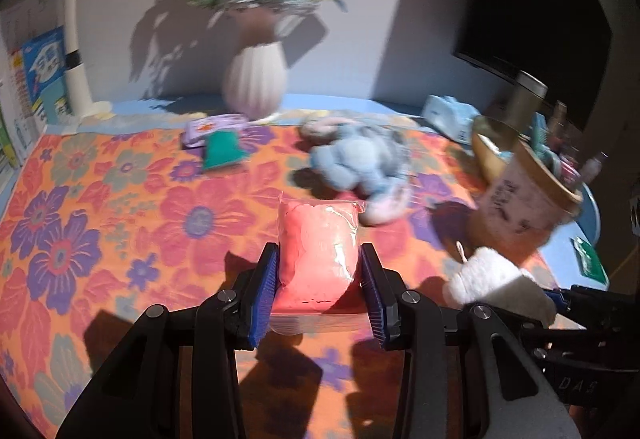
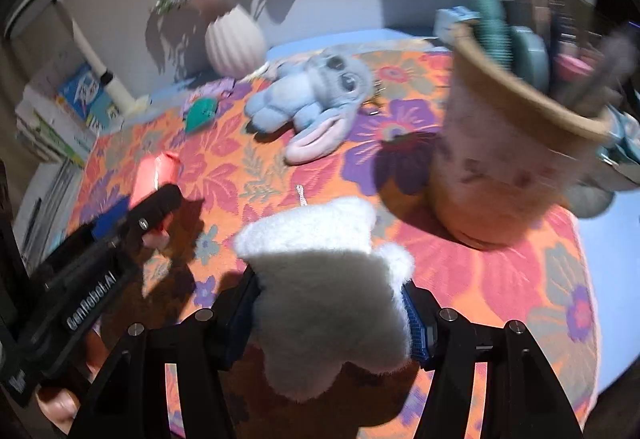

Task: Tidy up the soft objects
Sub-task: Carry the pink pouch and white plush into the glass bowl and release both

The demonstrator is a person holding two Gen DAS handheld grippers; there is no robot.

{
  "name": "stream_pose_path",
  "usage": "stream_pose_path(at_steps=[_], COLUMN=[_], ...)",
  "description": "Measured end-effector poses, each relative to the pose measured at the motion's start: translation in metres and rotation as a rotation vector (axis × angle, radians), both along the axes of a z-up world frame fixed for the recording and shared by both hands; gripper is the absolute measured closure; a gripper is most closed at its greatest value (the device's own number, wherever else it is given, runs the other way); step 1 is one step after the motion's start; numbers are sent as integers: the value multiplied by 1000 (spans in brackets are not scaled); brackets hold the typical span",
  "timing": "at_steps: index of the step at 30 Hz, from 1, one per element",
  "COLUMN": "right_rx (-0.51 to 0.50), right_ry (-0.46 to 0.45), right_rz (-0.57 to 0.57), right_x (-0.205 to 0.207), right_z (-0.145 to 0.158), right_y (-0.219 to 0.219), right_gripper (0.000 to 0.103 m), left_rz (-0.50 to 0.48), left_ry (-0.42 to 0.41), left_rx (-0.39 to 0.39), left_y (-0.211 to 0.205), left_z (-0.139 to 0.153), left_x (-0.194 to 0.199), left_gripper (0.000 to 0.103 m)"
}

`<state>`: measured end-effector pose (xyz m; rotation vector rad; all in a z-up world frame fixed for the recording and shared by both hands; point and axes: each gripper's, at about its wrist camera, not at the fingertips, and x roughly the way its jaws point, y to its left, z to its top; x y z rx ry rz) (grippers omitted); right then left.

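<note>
The left tongs (image 1: 320, 279) are closed on a pink bag (image 1: 318, 251), a soft packet in clear plastic. Their blue pads (image 1: 267, 295) press its two sides near the lower end, and most of the bag stands free above the grip. It seems to hang a little over the flowered cloth (image 1: 100, 207) of the desk, though I cannot tell for sure whether its bottom edge touches.

The right tongs (image 2: 332, 319) grip a white plush (image 2: 328, 279), flat and fuzzy, with a thin string at its top. It is squeezed at the waist; the wide upper part spreads out above the pads.

Further out, a blue bunny (image 2: 312, 95) lies on its side in the middle of the desk. Behind it are a green pouch (image 1: 224, 151) and a purple box (image 1: 214, 127), and then a white vase (image 1: 256, 83) with flowers at the wall. To the right stands a pink bucket (image 2: 504, 167) with a brown rim, already full of brushes and bottles.

What could go wrong, in my opinion: the plastic of the bag is slippery and it is held low, so a fast swing may let it slide out or fold over. The plush is soft and could creep from the pads too. The bucket is near the right tongs and looks top-heavy, so a careless pass may tip it.
</note>
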<state>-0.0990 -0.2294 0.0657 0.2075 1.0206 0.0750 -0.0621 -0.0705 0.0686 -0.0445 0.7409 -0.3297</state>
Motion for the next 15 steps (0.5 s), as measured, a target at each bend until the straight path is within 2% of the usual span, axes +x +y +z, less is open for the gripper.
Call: stream_pose_path(at_steps=[6, 15], right_rx=[38, 96], right_ry=[-19, -75], right_rz=[-83, -259], right_x=[-35, -75], right_z=[10, 32], right_y=[-34, -116], right_gripper=[42, 42], left_rz=[-88, -221], left_ry=[10, -7], left_rx=[8, -2], left_y=[-40, -98], left_z=[4, 19], left_x=[-22, -58], left_gripper=[66, 66])
